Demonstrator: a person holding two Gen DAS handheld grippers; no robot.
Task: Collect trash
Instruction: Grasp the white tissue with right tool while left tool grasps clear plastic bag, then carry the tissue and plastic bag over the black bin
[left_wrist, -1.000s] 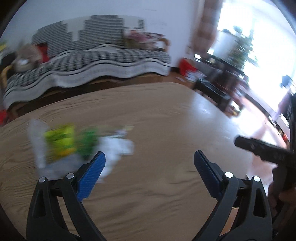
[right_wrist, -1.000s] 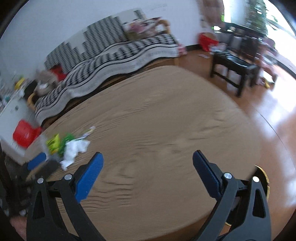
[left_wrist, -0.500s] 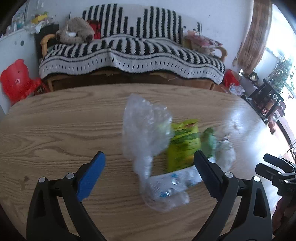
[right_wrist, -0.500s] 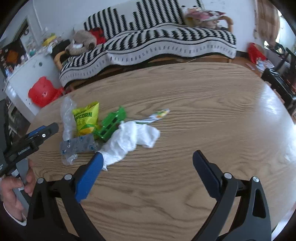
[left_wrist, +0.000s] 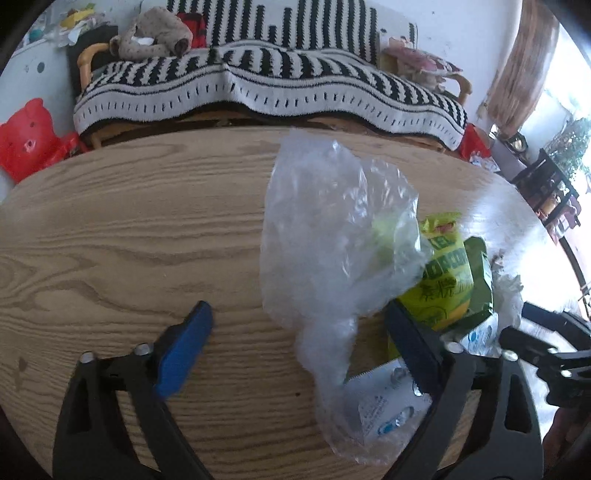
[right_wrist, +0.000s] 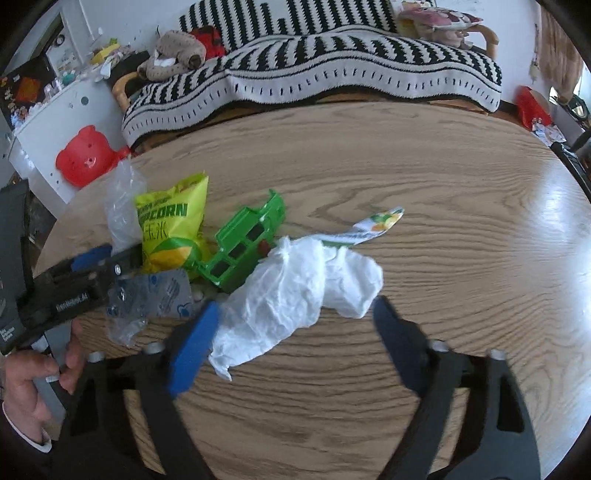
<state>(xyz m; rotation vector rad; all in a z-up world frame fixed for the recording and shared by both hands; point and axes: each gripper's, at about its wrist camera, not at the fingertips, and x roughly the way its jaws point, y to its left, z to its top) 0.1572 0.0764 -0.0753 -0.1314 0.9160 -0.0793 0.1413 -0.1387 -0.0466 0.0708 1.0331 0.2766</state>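
Note:
A pile of trash lies on the round wooden table (right_wrist: 424, 192). My right gripper (right_wrist: 295, 312) hangs over the crumpled white tissue (right_wrist: 295, 288); its jaws are closing, the tissue lies between them, and the pads do not press it. Beside the tissue lie a green plastic tray (right_wrist: 247, 247), a yellow popcorn bag (right_wrist: 173, 229), a silvery wrapper (right_wrist: 155, 291) and a torn wrapper strip (right_wrist: 373, 225). My left gripper (left_wrist: 299, 317) is closing around the neck of a clear plastic bag (left_wrist: 332, 236), pads apart from it. The popcorn bag (left_wrist: 443, 280) lies behind its right finger.
A sofa under a black-and-white striped blanket (left_wrist: 266, 85) stands beyond the table's far edge. A red bear-shaped stool (right_wrist: 85, 158) sits at the left by a white cabinet (right_wrist: 55, 122). A hand (right_wrist: 33, 373) holds the left gripper (right_wrist: 92, 266) at the table's left rim.
Both grippers have swung over to the trash pile and sunk toward it. Both pairs of jaws have narrowed since half a second ago. The trash has not moved.

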